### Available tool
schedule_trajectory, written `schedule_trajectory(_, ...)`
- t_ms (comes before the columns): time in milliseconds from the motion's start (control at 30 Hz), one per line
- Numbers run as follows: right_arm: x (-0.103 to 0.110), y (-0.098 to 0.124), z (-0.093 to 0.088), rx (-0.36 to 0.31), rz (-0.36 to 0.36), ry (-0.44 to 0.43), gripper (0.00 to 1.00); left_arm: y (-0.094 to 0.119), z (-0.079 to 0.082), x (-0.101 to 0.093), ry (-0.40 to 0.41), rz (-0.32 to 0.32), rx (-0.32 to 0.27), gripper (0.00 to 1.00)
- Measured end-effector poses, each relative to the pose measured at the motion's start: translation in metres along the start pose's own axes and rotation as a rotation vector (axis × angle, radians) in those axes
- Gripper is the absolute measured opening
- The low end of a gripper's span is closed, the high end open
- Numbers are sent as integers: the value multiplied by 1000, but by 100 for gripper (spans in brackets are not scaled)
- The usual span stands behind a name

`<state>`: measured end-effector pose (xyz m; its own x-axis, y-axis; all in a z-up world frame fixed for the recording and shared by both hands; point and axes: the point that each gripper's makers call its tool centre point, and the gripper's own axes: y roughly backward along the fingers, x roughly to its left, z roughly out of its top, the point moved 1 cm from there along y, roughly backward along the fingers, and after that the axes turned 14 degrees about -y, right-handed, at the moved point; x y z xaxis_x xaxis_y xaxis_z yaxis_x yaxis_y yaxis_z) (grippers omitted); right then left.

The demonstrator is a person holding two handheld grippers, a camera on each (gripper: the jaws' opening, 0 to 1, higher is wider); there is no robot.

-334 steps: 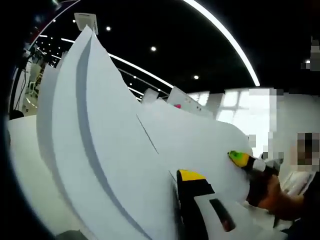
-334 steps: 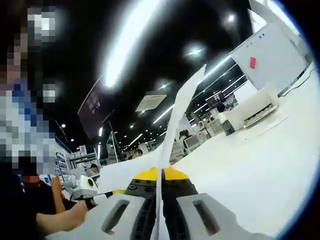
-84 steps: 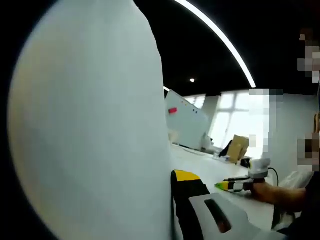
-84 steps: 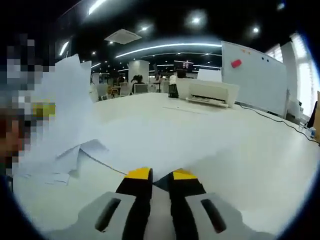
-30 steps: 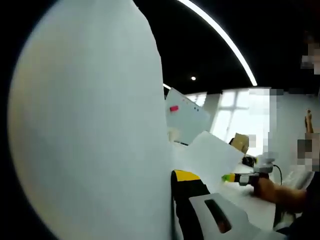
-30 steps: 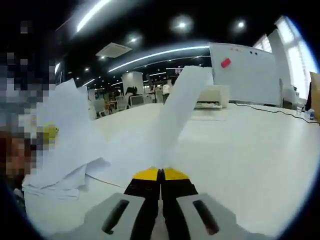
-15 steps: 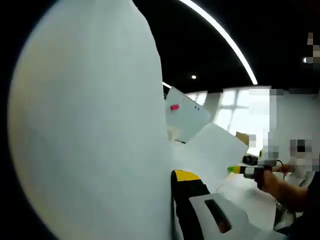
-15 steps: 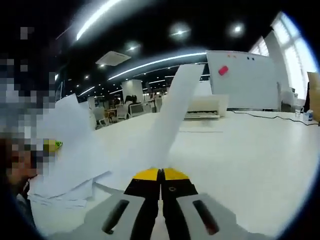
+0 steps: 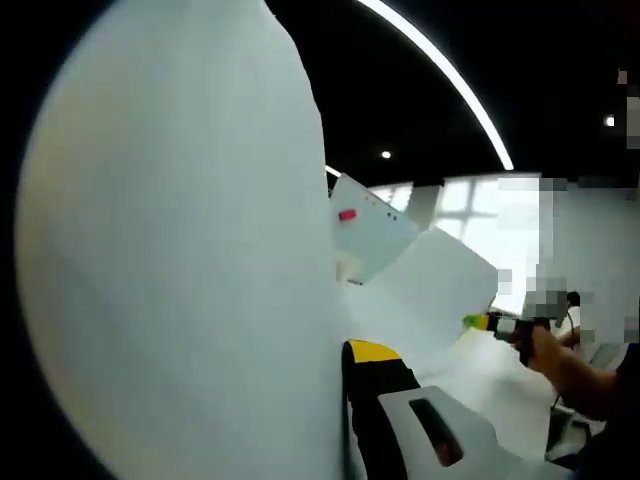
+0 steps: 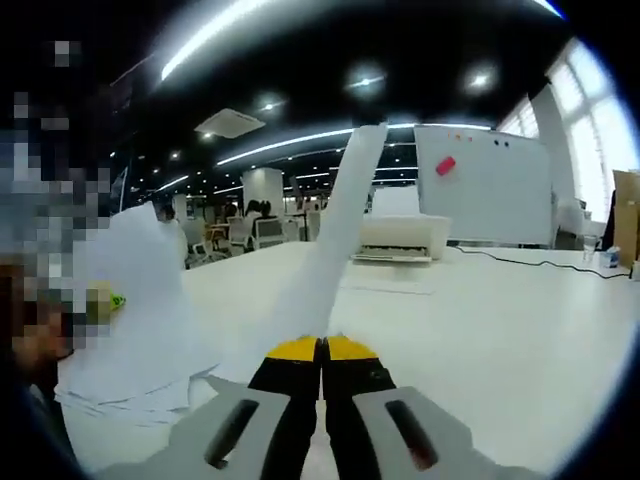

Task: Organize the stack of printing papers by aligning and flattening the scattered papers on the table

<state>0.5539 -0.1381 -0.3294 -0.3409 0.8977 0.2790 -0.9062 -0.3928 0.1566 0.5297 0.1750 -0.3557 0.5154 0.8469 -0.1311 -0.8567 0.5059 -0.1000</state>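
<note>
A thick stack of white paper (image 9: 180,260) stands on edge against my left gripper (image 9: 347,352), which is shut on it. The paper hides the left jaw; the yellow-tipped right jaw presses against its side. My right gripper (image 10: 321,349) is shut on a single white sheet (image 10: 338,235) that rises steeply from its jaws. In the left gripper view that sheet (image 9: 432,298) hangs in the air with the right gripper (image 9: 487,322) at its edge. In the right gripper view the paper stack (image 10: 135,330) stands at the left on the white table (image 10: 500,330), the left gripper's green tip (image 10: 108,298) beside it.
A white printer (image 10: 400,240) sits at the table's far side, with a whiteboard (image 10: 482,185) carrying a pink magnet behind it. A cardboard box (image 10: 625,215) stands at the far right. A person's hand (image 9: 560,360) holds the right gripper.
My right gripper has shut on a sheet from the table and raised it higher; in the left gripper view the sheet and right gripper have moved up and right. The stack stays held.
</note>
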Motion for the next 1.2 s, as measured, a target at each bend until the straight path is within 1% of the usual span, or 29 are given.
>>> schedule_trajectory(167,5,5,10,-20,5,8,0,0,1,0,2,-2,-5,6)
schedule_trajectory(533,0,9,33,-74,24,0,0,1,1,-1,0,-3,-6,6)
schedule_trajectory(733,1,12,43,-91,34,-10,0,1,2,-1,2,-5,-12,6)
schedule_trajectory(1000,8,18,50,-106,58,-30,0,1,2,-1,3,-8,-12,6)
schedule_trajectory(1200,16,25,61,-119,88,-38,0,1,2,-1,3,-6,-12,6)
